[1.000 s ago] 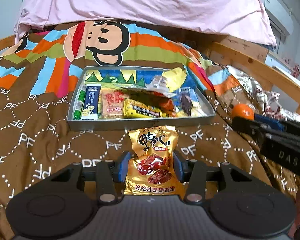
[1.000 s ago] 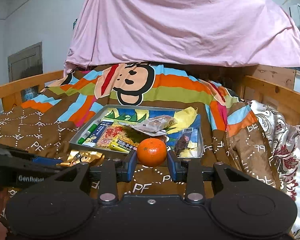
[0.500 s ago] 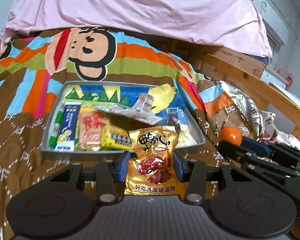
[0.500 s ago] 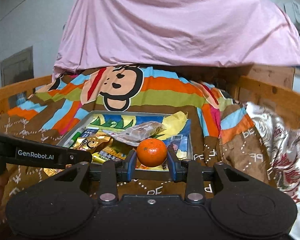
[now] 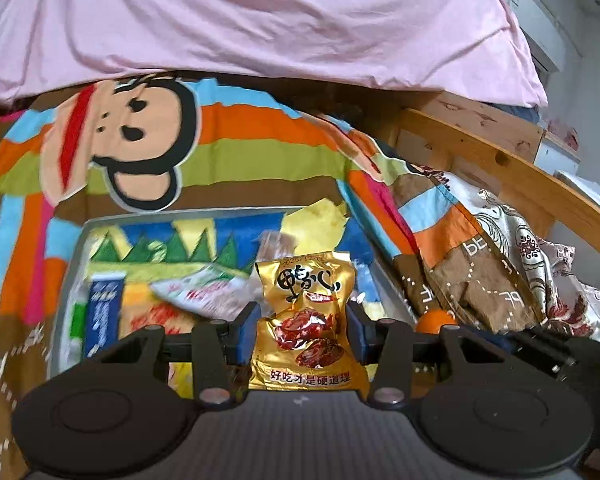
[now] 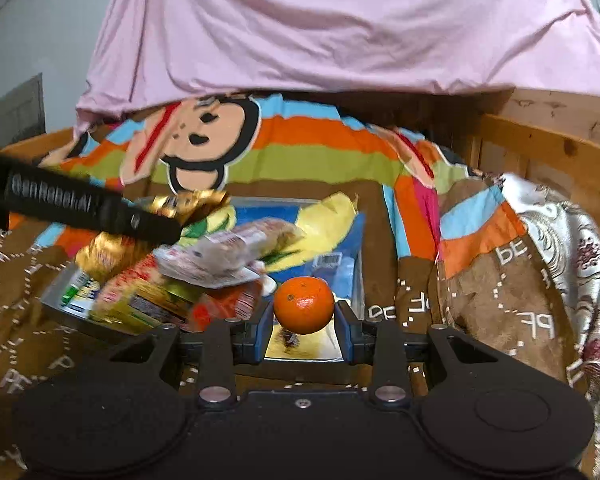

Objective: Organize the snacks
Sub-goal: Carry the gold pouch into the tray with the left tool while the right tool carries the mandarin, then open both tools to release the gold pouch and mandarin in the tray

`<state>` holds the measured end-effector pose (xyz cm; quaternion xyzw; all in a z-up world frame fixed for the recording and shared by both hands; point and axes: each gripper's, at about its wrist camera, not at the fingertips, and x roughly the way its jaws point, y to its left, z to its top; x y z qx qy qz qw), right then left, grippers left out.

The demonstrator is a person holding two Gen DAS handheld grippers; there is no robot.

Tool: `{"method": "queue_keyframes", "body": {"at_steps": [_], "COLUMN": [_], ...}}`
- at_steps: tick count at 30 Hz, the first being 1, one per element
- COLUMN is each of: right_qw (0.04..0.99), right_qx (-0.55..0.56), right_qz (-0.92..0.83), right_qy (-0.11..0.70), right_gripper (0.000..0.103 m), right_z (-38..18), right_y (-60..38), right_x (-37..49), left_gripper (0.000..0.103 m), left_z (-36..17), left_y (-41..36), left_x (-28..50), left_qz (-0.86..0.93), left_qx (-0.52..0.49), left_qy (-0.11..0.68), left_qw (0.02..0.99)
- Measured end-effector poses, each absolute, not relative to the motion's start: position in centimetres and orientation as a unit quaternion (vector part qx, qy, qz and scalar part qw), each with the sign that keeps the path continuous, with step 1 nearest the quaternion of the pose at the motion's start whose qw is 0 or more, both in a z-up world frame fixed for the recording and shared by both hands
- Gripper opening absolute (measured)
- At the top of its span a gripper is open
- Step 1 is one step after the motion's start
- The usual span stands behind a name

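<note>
Left gripper (image 5: 302,334) is pinching the gold snack pouch (image 5: 306,320) at mid-body, holding it above the metal tray (image 5: 70,280) on the bed. Foil pouch is looking light, crinkly and slippery; the flat sides seem the best place to take hold, contents likely crushable. Chinese print reading "好吃才是硬道理". Right gripper (image 6: 303,322), its fingers closed on the mandarin (image 6: 304,305), is holding it over the tray's near right corner; fruit is firm but bruisable, so gentle squeeze across the middle. "GenRobot.AI" is showing on the left tool's side.

Wooden bed frame (image 5: 496,156), cartoon monkey blanket (image 5: 236,152), pink sheet (image 6: 340,24), white wall (image 6: 32,28)
</note>
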<state>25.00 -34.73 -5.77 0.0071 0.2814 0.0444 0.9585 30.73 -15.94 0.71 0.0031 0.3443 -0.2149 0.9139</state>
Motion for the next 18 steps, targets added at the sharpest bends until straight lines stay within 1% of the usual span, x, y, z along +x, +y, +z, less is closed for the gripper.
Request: {"method": "queue_keyframes", "body": {"at_steps": [10, 18], "right_qw": [0.950, 0.949], "right_qx": [0.005, -0.013], "right_qz": [0.051, 0.059], "right_qy": [0.307, 0.310], "right_gripper": [0.036, 0.036], "right_z": [-7.6, -7.9], "right_y": [-34.7, -34.4], "right_x": [27.4, 28.1], "left_gripper": [0.049, 0.049], "left_z": [-1.6, -4.0], "left_y": [-20.9, -21.5], "left_x": [36.4, 38.3], "left_qz": [-0.252, -0.240], "left_qx": [0.009, 0.005], "left_qy": [0.381, 0.410], "left_qw": [0.889, 0.880]}}
